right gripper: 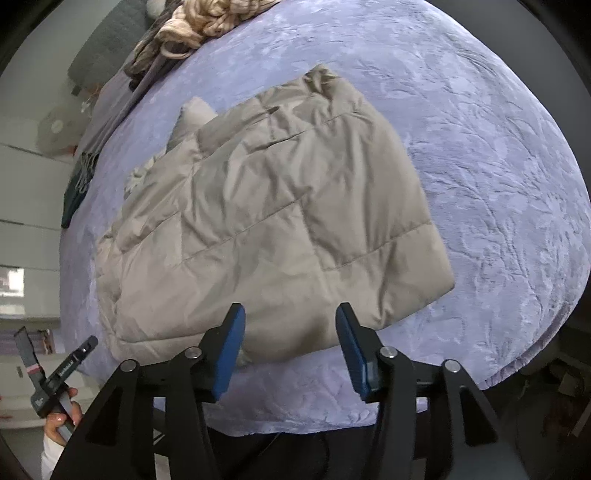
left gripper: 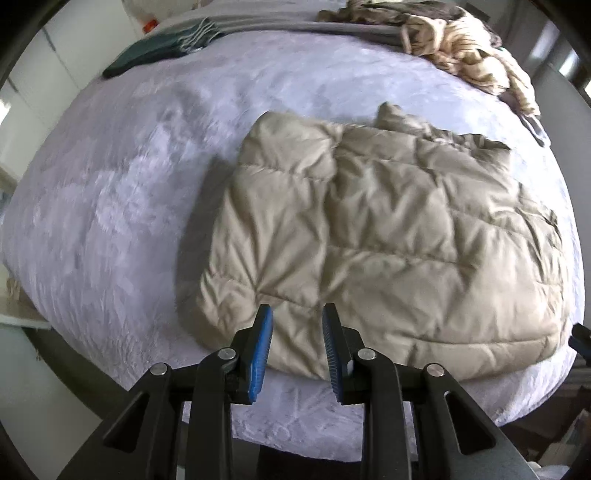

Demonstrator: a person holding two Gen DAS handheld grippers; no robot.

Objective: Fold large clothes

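Note:
A beige quilted puffer jacket (left gripper: 373,236) lies folded into a rough rectangle on a lavender plush bedspread (left gripper: 122,192). It also shows in the right wrist view (right gripper: 266,229). My left gripper (left gripper: 297,314) is open and empty, hovering above the jacket's near edge. My right gripper (right gripper: 290,314) is open and empty, hovering above the jacket's near edge toward its right corner. The left gripper's handle (right gripper: 55,384), held in a hand, shows at the lower left of the right wrist view.
A heap of cream and brown clothes (left gripper: 461,48) lies at the far right of the bed, also in the right wrist view (right gripper: 199,26). A dark green fringed cloth (left gripper: 155,51) lies at the far left. The bedspread's near edge (right gripper: 295,417) drops off below the grippers.

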